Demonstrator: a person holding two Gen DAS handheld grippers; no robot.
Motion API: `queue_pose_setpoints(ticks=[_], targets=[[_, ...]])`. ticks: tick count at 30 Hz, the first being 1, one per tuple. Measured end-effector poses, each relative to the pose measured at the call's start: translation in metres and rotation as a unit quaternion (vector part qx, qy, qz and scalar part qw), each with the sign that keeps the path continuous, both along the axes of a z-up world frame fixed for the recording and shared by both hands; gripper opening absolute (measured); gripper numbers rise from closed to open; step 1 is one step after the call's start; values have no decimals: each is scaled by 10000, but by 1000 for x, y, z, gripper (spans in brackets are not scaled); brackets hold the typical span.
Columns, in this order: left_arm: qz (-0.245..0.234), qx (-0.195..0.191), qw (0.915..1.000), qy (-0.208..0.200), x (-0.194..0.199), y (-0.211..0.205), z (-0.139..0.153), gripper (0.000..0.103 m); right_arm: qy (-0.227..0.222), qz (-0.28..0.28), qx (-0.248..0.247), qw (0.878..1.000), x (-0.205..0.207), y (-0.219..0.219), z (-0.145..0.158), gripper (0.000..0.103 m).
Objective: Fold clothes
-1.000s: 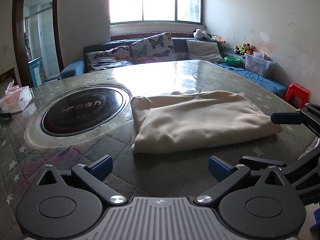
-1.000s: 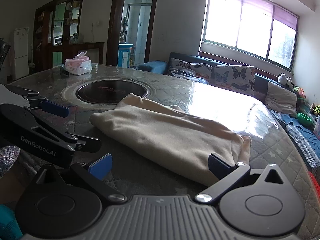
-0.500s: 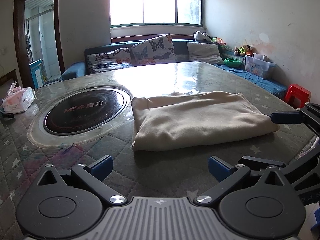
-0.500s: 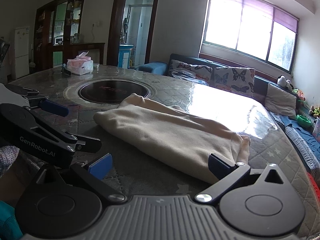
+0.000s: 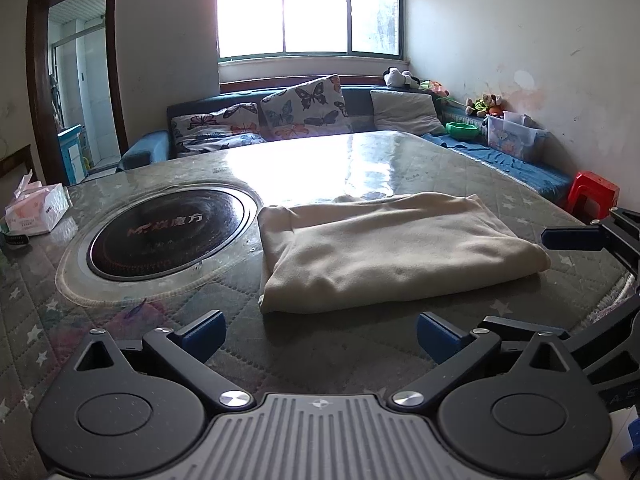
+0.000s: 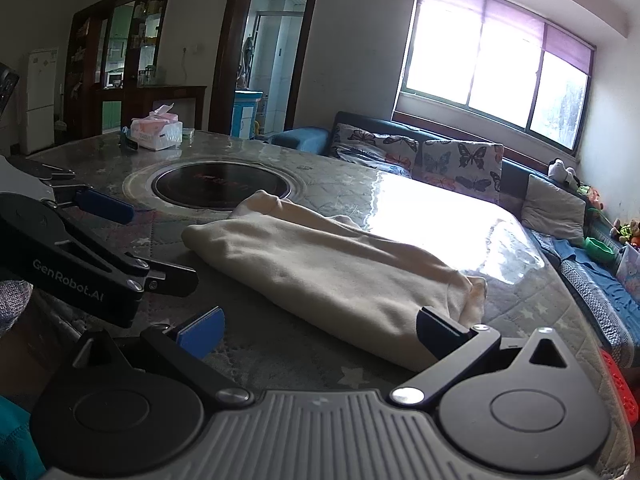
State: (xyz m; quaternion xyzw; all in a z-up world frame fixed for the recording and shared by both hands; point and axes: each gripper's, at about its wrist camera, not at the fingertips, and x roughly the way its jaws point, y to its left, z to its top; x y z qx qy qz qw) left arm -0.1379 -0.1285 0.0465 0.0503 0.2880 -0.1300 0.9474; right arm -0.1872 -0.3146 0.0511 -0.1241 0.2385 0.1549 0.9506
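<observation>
A cream garment [image 5: 392, 252] lies folded into a flat oblong on the glass-topped table [image 5: 320, 160], just right of the black round cooktop [image 5: 168, 232]. My left gripper [image 5: 320, 334] is open, hovering short of the garment's near edge with nothing between its blue pads. In the right wrist view the same garment [image 6: 340, 272] stretches from centre to lower right. My right gripper [image 6: 320, 330] is open too, its right finger in front of the cloth's near corner, not holding it. Each gripper shows at the edge of the other's view.
A tissue pack [image 5: 36, 210] sits at the table's far left, also seen as the tissue pack [image 6: 158, 132]. A sofa with butterfly cushions [image 5: 300, 108] lines the far wall under the window. A red stool [image 5: 592, 196] stands right of the table.
Both grippers have drawn back a little from the garment and risen slightly. The folded garment has stayed where it lay.
</observation>
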Motion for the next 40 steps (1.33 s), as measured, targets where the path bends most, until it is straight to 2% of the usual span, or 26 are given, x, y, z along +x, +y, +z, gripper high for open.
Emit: queue_pose_setpoints(ticks=[40], targets=[[-41, 65, 9993, 356, 39, 1, -5, 103, 292, 103, -46, 9995, 37, 6, -8, 103]])
